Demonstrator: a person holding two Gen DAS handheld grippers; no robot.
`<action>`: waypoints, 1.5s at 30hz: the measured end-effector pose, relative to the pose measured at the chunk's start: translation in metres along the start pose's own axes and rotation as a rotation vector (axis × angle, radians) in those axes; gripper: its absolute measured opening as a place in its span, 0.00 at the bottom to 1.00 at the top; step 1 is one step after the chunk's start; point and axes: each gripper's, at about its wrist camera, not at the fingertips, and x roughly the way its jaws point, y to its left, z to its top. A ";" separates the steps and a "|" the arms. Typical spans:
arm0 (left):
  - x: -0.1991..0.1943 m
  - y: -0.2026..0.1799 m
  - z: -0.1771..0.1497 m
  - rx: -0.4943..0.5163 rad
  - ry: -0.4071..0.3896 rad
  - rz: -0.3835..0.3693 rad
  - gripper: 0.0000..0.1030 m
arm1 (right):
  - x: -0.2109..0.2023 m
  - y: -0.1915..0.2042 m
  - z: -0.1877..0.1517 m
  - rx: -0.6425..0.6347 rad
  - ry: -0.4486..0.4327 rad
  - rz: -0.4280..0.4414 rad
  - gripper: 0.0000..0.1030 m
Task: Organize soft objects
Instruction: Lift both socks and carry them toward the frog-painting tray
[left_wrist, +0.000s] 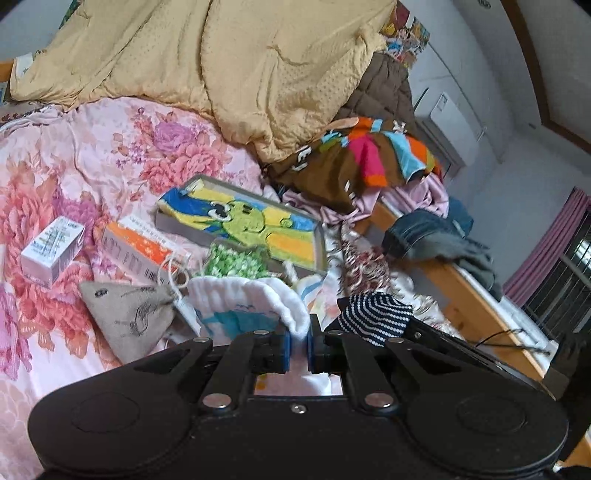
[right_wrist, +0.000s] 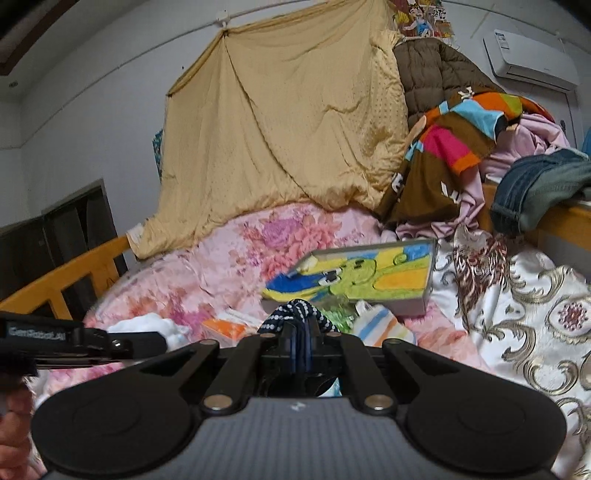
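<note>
Fingers (left_wrist: 299, 347) pinching white cloth (left_wrist: 255, 295) edge; striped sock (right_wrist: 295, 314) likewise.

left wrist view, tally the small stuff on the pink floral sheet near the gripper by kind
Cardboard cartons: 2, white and orange
Drawstring pouches: 2, grey and green patterned
Flat picture box: 1
Total: 5

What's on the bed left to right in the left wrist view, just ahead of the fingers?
White and purple carton → orange and white carton → grey printed drawstring pouch → white towel pinched by the left gripper → navy and white striped knit.
</note>
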 end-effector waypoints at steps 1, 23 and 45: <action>-0.003 -0.001 0.006 -0.013 -0.008 -0.008 0.07 | -0.004 0.002 0.008 -0.001 -0.004 0.004 0.05; -0.032 -0.028 0.143 0.097 -0.143 -0.069 0.08 | 0.019 0.035 0.146 0.116 -0.062 0.031 0.05; 0.239 0.066 0.210 0.021 -0.024 -0.093 0.08 | 0.255 -0.061 0.089 0.196 -0.110 -0.150 0.05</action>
